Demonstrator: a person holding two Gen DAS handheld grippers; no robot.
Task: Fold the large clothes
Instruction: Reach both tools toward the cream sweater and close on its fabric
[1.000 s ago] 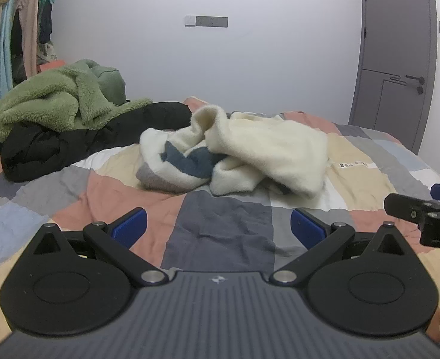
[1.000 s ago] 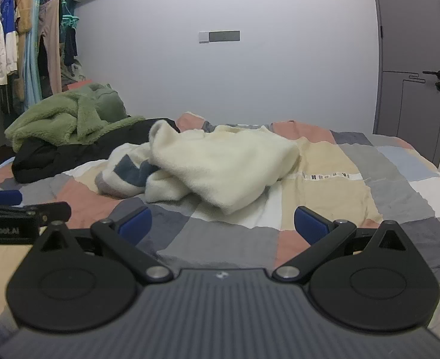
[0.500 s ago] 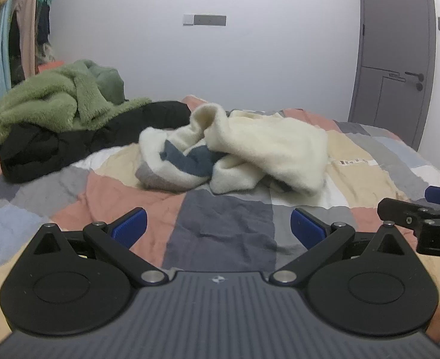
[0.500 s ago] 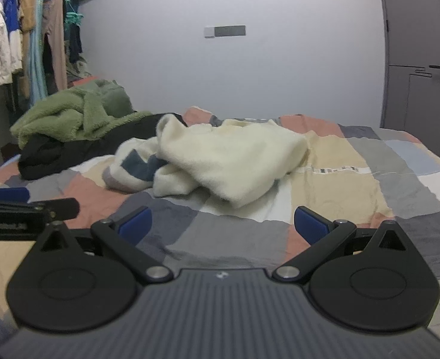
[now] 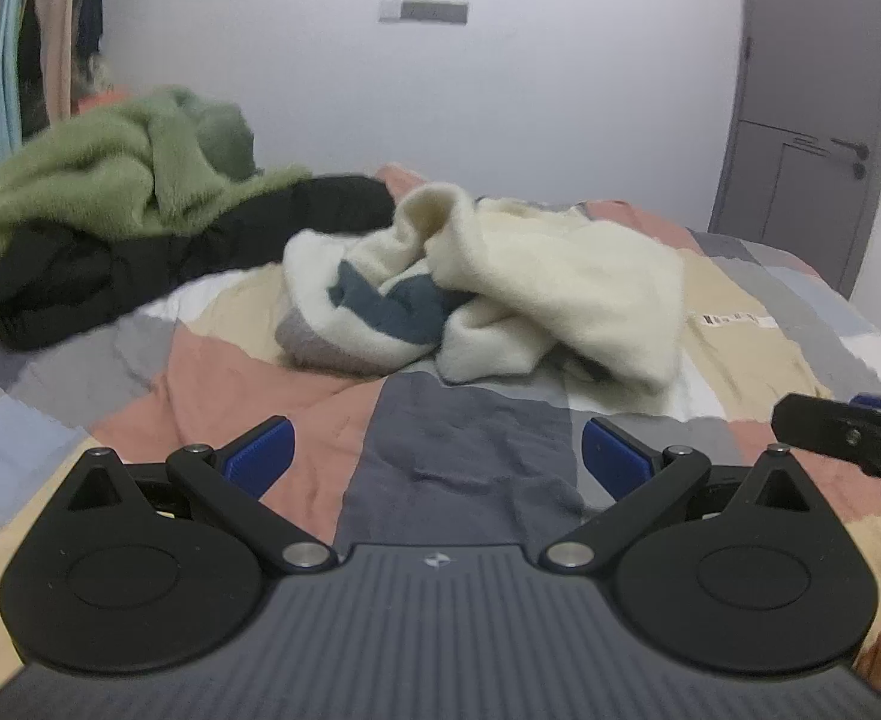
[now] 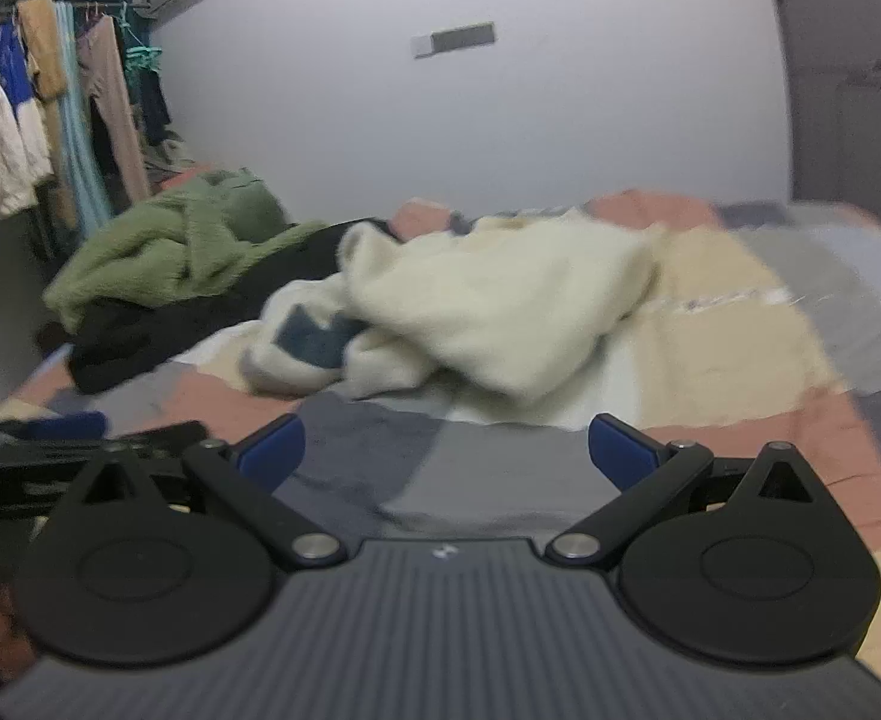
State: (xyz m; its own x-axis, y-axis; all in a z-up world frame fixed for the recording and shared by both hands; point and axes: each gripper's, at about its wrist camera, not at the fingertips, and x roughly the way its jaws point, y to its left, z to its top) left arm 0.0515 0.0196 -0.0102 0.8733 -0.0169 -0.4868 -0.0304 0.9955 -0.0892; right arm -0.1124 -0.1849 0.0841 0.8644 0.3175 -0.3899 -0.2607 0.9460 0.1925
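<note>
Left wrist view: crumpled cream fleece garment (image 5: 518,282), grey-blue patches, on patchwork bed (image 5: 458,450).

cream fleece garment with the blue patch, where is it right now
The crumpled cream fleece garment lies mid-bed on the patchwork quilt, ahead of both open grippers, just right of the black jacket.

Bare quilt (image 5: 458,450) before cream garment (image 5: 548,276)
</note>
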